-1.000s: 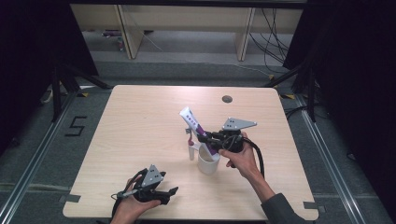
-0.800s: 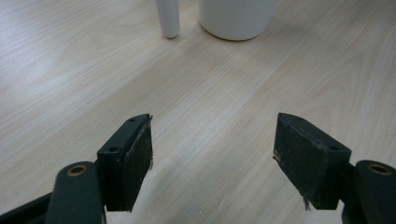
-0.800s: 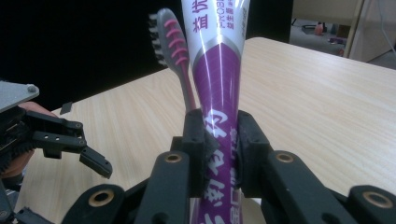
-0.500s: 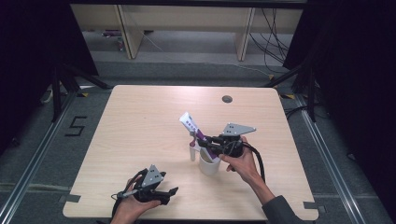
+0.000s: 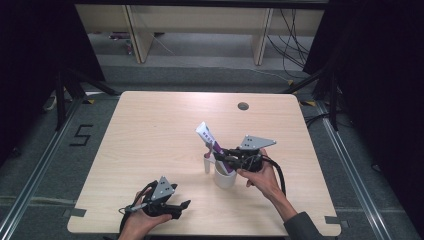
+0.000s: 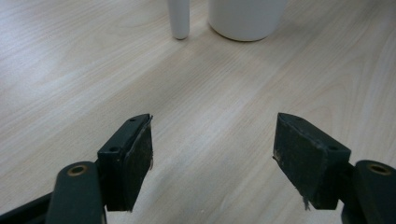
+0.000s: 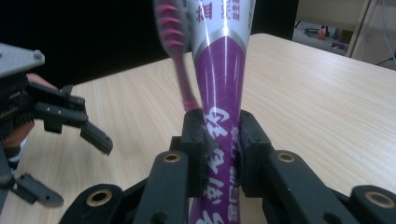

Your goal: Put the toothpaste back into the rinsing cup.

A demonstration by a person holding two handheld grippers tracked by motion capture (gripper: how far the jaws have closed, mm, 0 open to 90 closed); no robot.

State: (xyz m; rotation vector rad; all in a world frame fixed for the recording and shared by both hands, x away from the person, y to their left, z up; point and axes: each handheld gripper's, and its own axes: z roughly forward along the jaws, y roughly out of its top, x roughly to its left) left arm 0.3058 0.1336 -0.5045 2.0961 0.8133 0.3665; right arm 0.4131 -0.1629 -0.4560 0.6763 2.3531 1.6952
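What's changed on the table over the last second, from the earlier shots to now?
The right gripper, shut on the purple and white toothpaste tube, has carried it a little toward the person, over the white ceramic mug, so the tube's lower end now sits at the mug. The left gripper stayed open and in place near the table's front edge; the mug did not move.

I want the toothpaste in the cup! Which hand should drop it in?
Right. The right gripper already clamps the purple-and-white toothpaste tube above the white cup; the left gripper rests open, apart, near the table's edge.
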